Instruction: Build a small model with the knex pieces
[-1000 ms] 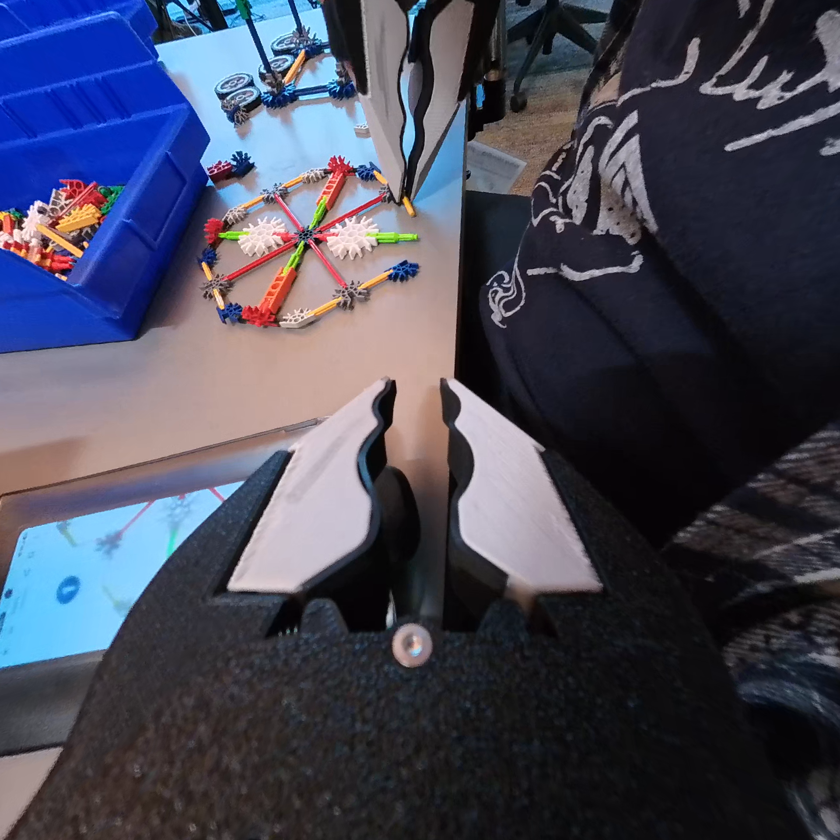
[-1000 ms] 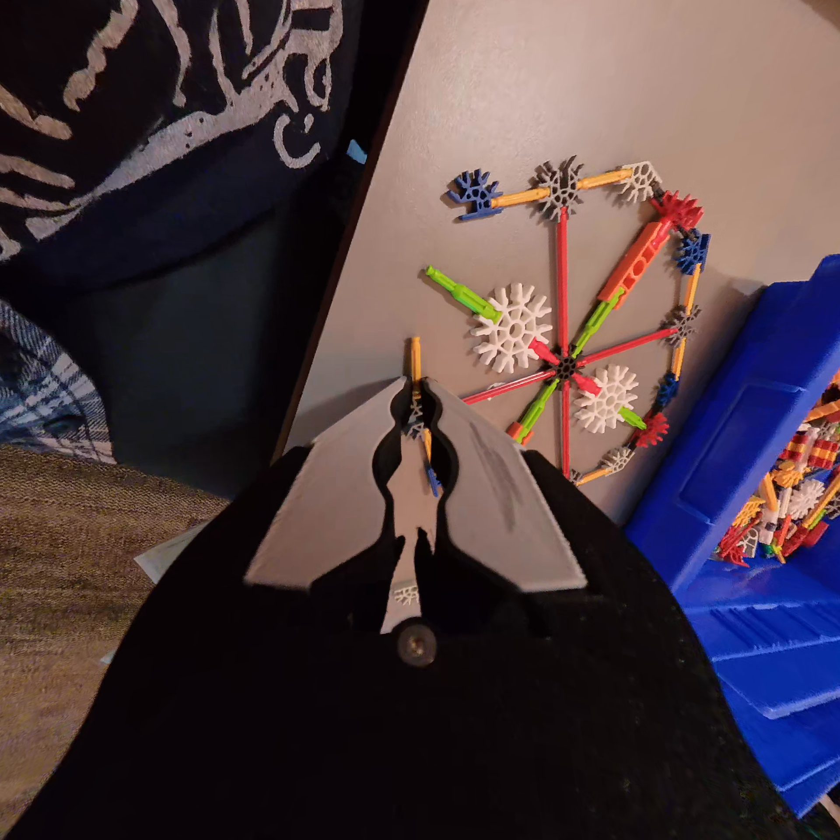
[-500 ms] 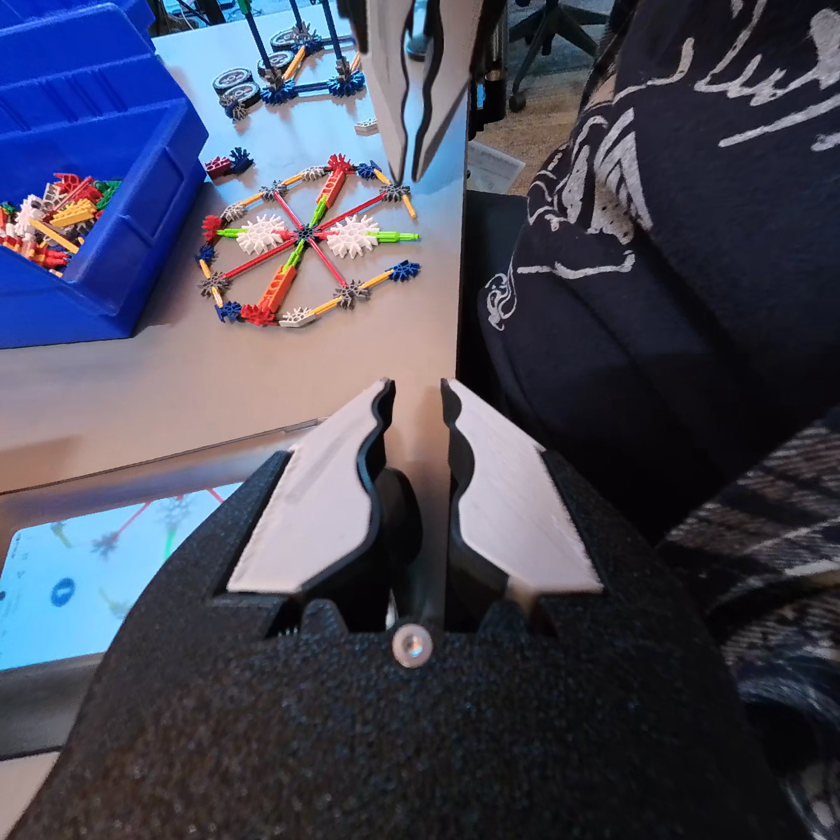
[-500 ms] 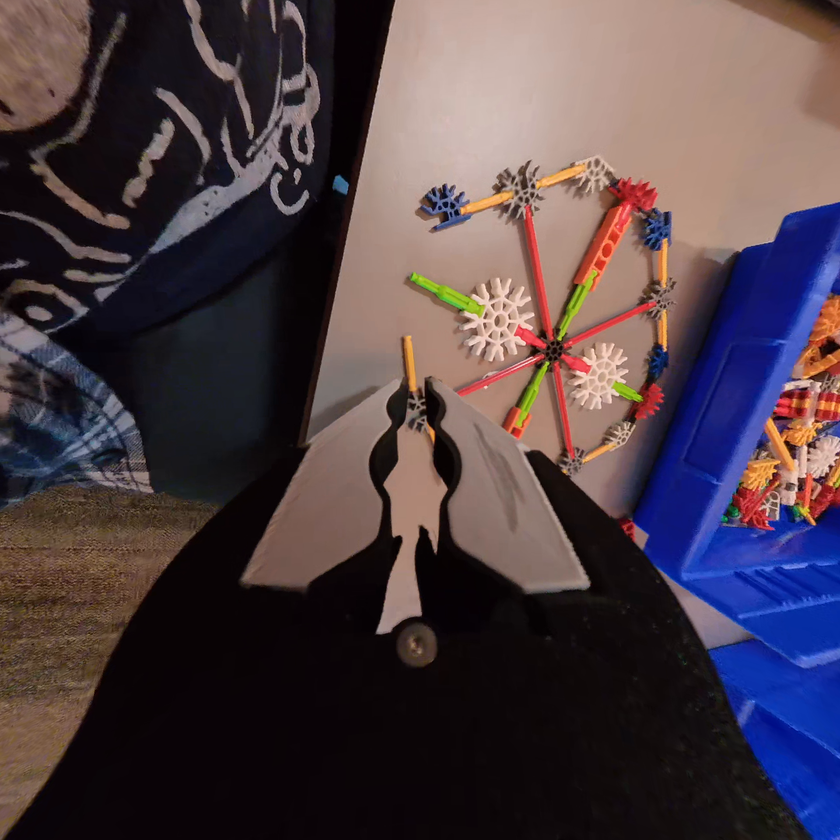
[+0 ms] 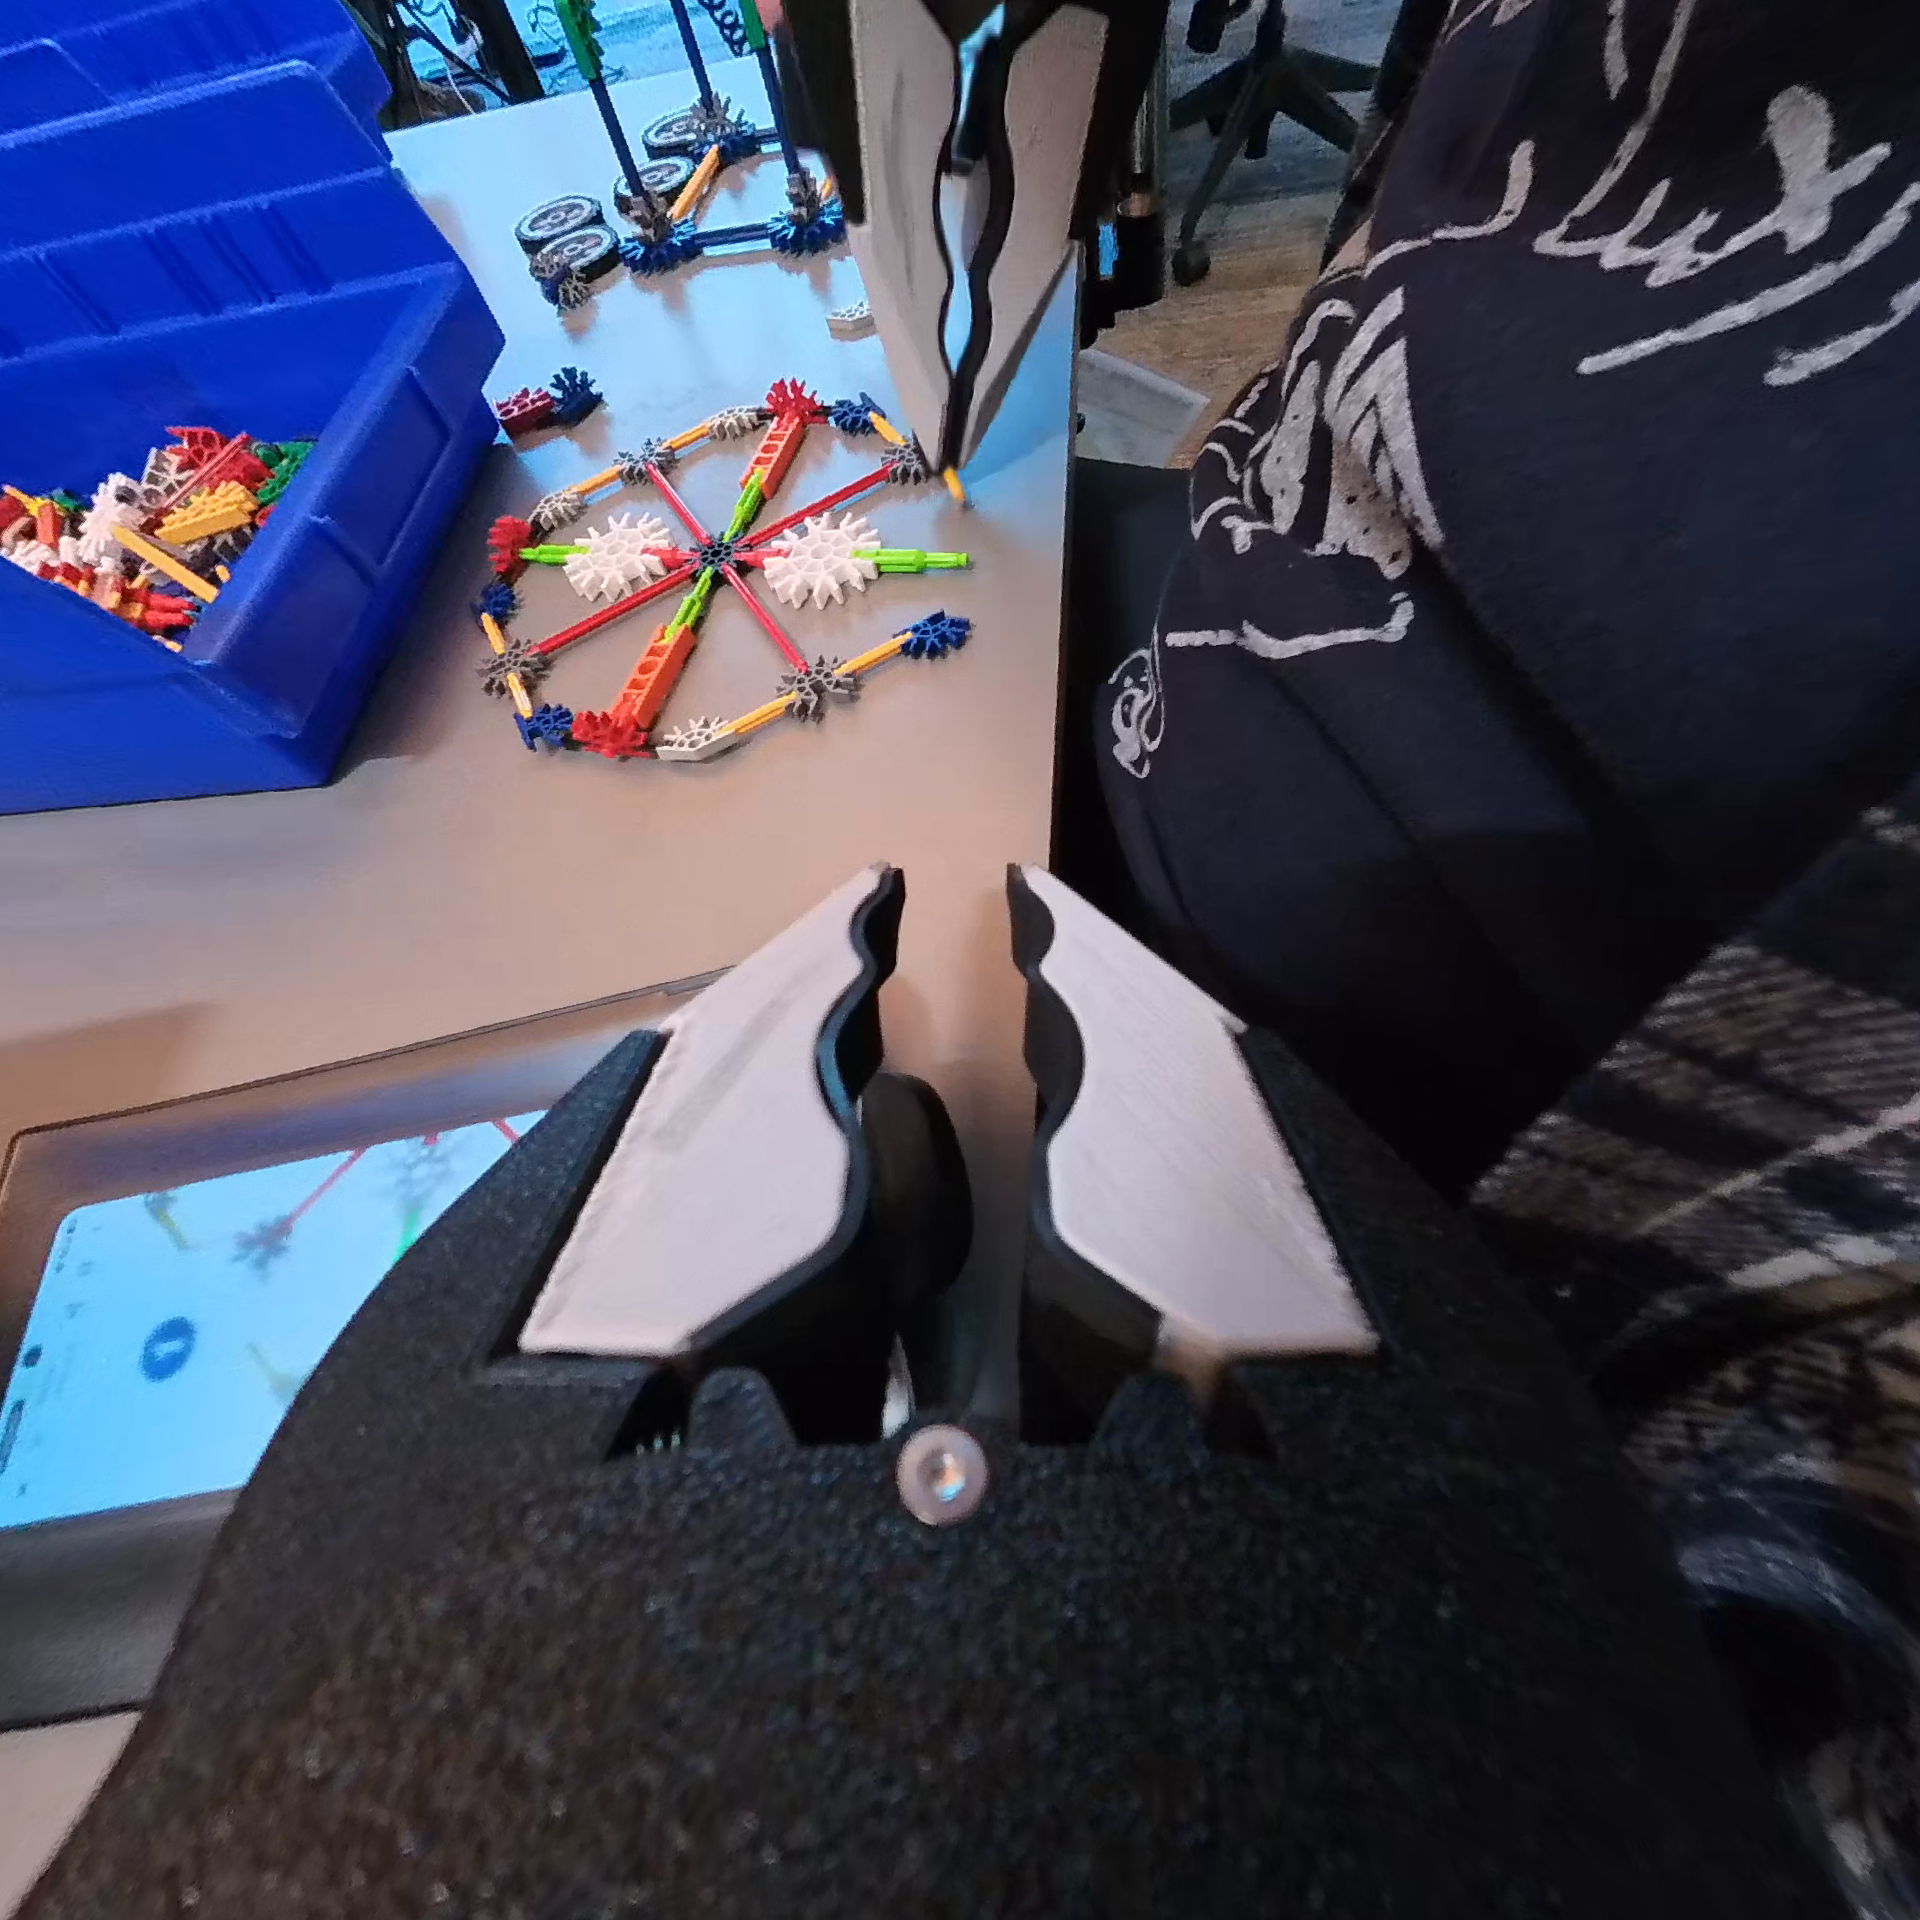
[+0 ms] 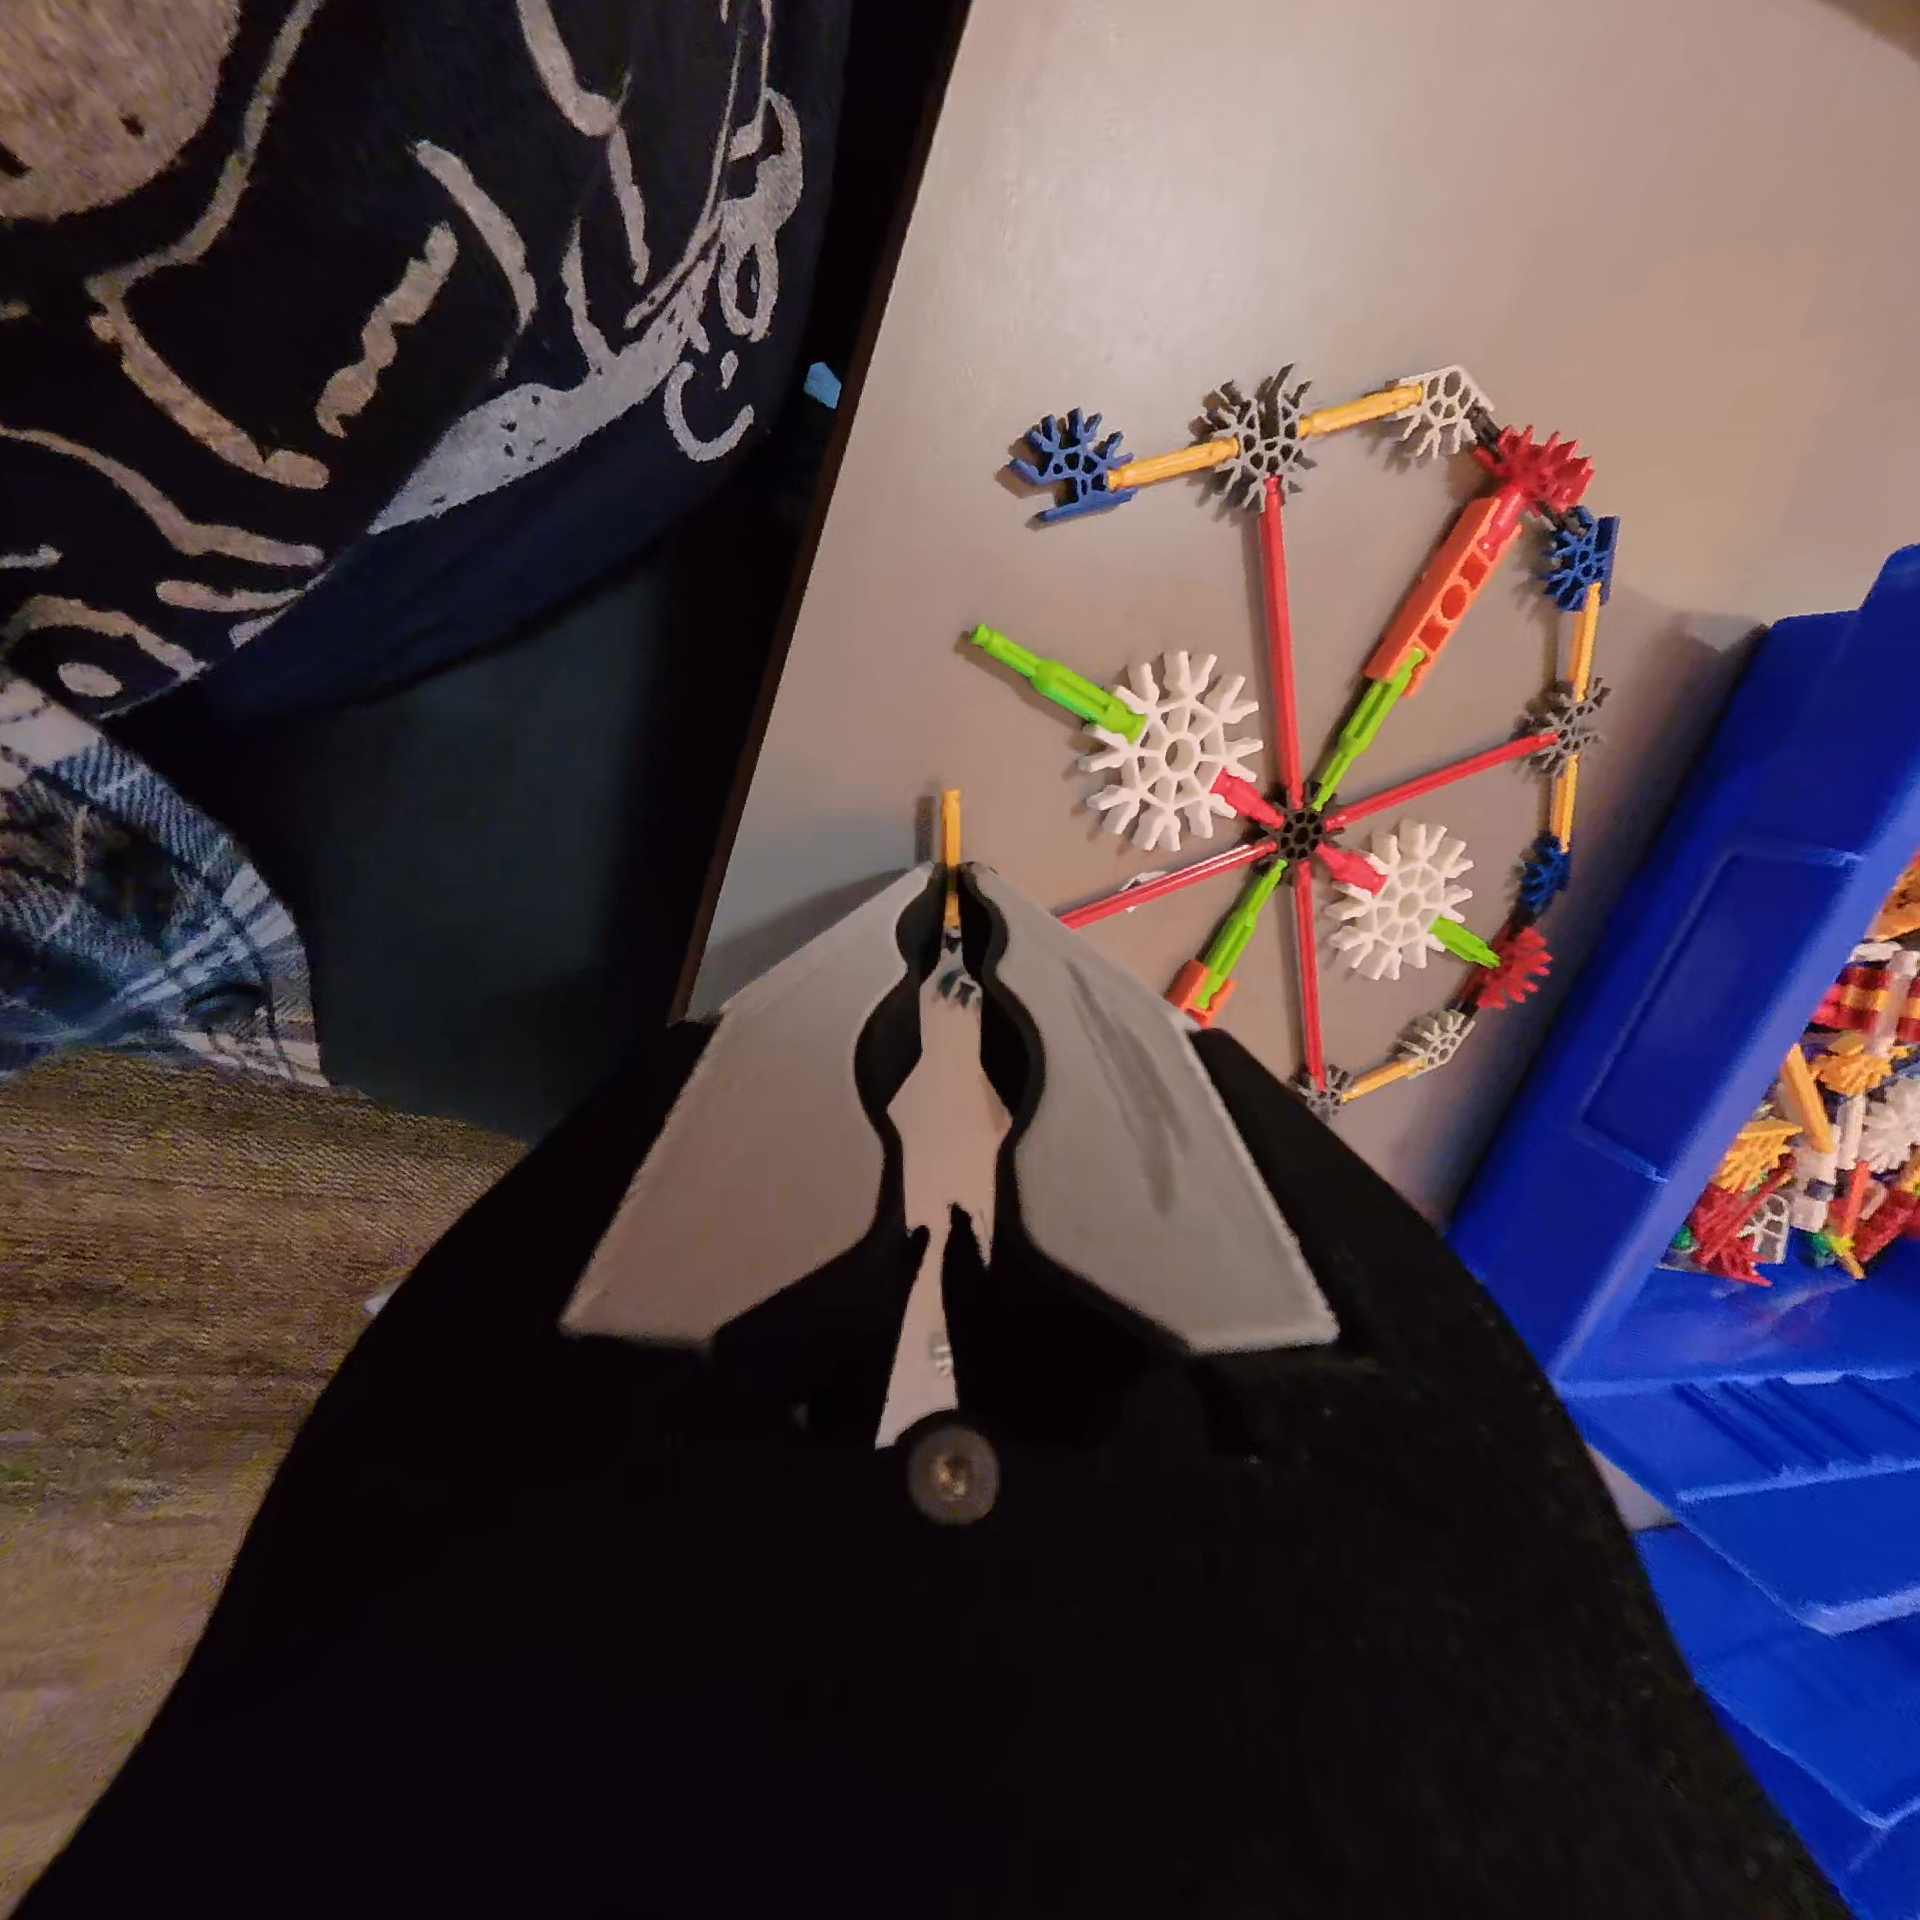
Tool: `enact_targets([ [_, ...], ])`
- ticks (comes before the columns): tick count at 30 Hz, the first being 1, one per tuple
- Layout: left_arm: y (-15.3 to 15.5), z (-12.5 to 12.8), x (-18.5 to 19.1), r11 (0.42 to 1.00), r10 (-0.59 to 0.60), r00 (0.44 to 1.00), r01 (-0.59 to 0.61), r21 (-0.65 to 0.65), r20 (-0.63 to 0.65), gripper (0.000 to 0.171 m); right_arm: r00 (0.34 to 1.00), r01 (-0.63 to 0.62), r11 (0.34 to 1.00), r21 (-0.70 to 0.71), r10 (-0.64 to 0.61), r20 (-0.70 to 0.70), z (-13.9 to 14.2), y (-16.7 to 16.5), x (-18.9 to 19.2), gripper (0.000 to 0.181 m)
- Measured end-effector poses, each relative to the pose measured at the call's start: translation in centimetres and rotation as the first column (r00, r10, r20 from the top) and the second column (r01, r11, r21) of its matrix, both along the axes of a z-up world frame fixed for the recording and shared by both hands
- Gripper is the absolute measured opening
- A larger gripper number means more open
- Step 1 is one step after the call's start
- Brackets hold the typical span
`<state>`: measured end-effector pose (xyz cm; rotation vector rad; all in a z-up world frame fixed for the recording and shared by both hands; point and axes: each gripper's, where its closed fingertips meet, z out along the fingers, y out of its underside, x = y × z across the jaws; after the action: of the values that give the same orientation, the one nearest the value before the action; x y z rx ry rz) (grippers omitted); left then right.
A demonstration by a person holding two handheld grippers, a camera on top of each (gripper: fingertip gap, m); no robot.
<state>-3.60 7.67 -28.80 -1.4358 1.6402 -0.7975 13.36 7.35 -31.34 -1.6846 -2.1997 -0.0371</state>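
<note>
A flat wheel of coloured rods and connectors (image 5: pixel 717 551) lies on the grey table (image 5: pixel 623 852); it also shows in the right wrist view (image 6: pixel 1299 821). My right gripper (image 6: pixel 948 878) is shut on a short yellow rod (image 6: pixel 949 826) at the wheel's rim, near the table's edge. The rod's end sticks out past the fingertips. The left wrist view shows this gripper (image 5: pixel 951 457) standing tip-down on that rod (image 5: pixel 954 486). My left gripper (image 5: pixel 956 883) is open with nothing between its fingertips. It hovers over bare table near the edge, well short of the wheel.
A blue bin (image 5: pixel 312 520) of loose pieces stands left of the wheel, and shows in the right wrist view (image 6: pixel 1714 1039). A lit tablet (image 5: pixel 156 1330) lies by my left gripper. A second model with black wheels (image 5: pixel 665 218) stands farther back. A person in a dark printed top (image 5: pixel 1507 623) sits at the table's edge. My right fingertips sit around 20 cm from my left ones.
My right gripper lifted off the wheel's rim, then came back down, and its pads came together once more on the yellow rod. The left gripper has stayed still and open.
</note>
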Motion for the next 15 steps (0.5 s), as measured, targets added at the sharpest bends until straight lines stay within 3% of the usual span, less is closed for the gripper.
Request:
enact_targets([
  [11,0.11,0.04,0.12,1.000,0.011,1.000,-0.011,0.007,0.000,0.019,0.993,-0.100,0.995,0.018,0.099,0.059,-0.34,0.45,0.16,0.001],
  [15,0.08,0.04,0.15,1.000,0.011,1.000,-0.011,0.004,-0.002,0.019,0.993,-0.086,0.996,0.018,0.085,0.079,-0.38,0.55,0.54,0.010],
])
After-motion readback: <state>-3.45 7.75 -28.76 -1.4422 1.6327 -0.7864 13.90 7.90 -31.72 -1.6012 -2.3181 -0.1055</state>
